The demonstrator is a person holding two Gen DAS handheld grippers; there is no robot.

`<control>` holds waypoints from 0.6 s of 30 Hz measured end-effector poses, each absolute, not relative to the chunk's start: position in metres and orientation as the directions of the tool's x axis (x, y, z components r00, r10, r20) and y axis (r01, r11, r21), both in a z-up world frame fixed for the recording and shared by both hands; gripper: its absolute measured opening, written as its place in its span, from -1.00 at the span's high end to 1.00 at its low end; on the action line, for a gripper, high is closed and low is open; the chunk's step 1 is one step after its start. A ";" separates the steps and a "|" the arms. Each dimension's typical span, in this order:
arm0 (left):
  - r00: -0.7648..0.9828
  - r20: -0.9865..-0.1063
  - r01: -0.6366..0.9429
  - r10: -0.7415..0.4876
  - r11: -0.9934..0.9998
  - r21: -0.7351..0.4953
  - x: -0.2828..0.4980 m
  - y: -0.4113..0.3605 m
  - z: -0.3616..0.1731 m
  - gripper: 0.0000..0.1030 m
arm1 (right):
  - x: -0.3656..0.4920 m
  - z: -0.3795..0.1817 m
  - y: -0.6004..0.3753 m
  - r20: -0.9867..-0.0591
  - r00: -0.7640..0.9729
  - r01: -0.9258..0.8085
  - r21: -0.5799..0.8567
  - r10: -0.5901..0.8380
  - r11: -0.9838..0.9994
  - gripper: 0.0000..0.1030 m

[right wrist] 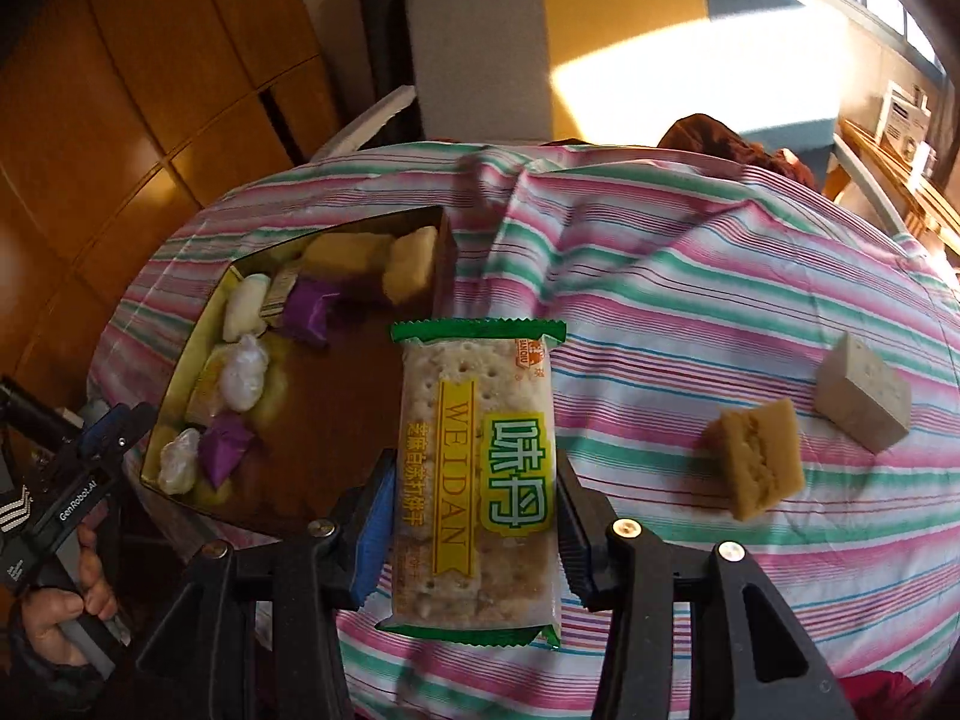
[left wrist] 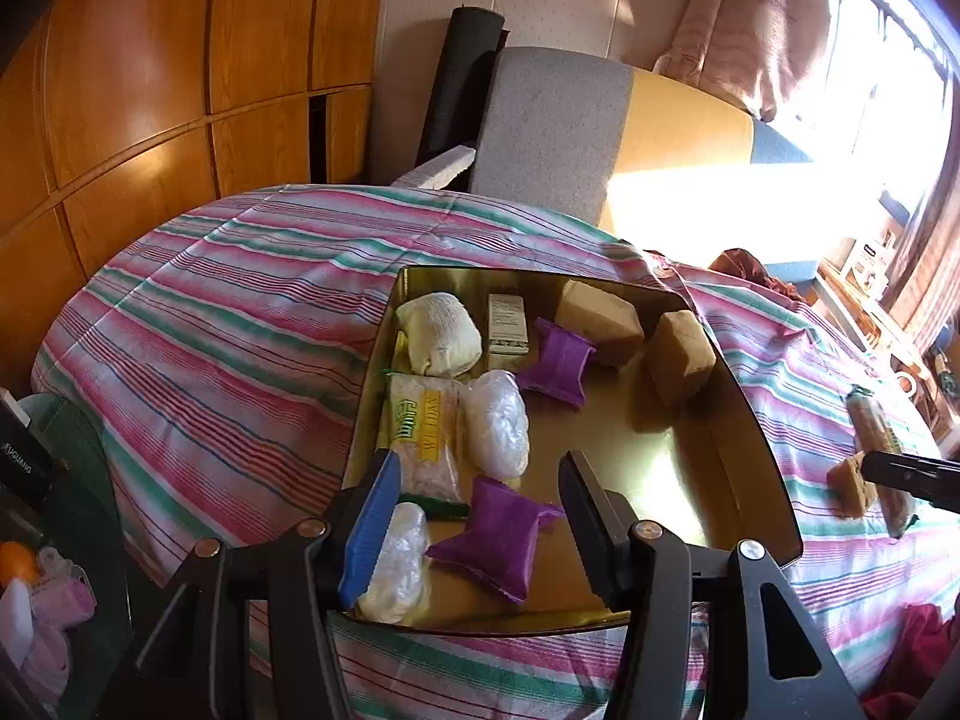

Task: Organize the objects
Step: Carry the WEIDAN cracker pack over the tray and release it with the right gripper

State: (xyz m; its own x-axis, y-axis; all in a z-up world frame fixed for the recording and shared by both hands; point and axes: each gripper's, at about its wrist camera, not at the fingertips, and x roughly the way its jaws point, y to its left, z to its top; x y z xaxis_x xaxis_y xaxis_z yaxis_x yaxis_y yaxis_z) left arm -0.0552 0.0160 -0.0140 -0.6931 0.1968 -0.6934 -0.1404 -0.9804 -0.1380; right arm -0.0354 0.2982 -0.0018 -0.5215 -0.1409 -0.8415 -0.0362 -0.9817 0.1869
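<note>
Cracker packet (right wrist: 477,480), green-edged and labelled WEIDAN, is clamped lengthwise between the fingers of the right gripper (right wrist: 474,531), raised clear of the striped cloth and carried, it is judged, toward the gold tray (right wrist: 444,252) that lies ahead and to the left of those fingers. It is held by its long sides, presumably so that it can be laid flat beside the matching packet (left wrist: 423,420) already lined up along the tray's left wall. Ahead and right of the fingers, a yellow sponge block (right wrist: 759,459) and a pale grey block (right wrist: 864,399) are left on the cloth, not yet sorted. The right gripper is pitched steeply downward. The left gripper (left wrist: 480,516) is tilted down over the tray's near end, its fingers partly spread and empty, with a purple pouch (left wrist: 498,540) lying on the tray floor between them but not pressed. At the lower left of the right view, a hand (right wrist: 66,606) is seen wrapped around the left gripper's handle.
</note>
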 end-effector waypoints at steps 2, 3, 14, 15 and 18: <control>-0.700 -0.689 -0.119 0.187 -0.982 -0.146 -0.054 0.006 -0.012 -0.09 | -0.055 -0.004 0.268 -0.851 -0.490 0.021 0.204 -0.188 -0.979 0.08; -0.702 -0.688 -0.108 0.182 -0.983 -0.149 -0.055 0.001 -0.012 -0.09 | -0.065 -0.008 0.254 -0.858 -0.471 0.041 0.211 -0.205 -0.977 0.08; -0.680 -0.720 -0.006 0.137 -0.983 -0.181 -0.055 -0.041 -0.030 -0.09 | -0.156 -0.083 0.172 -0.926 -0.268 0.022 0.268 -0.264 -0.963 0.07; -0.677 -0.723 -0.003 0.136 -0.983 -0.183 -0.055 -0.043 -0.032 -0.09 | -0.160 -0.089 0.169 -0.923 -0.251 0.014 0.299 -0.293 -0.954 0.07; -0.673 -0.727 0.004 0.136 -0.982 -0.188 -0.055 -0.046 -0.035 -0.11 | -0.162 -0.097 0.166 -0.903 -0.250 -0.011 0.364 -0.349 -0.931 0.07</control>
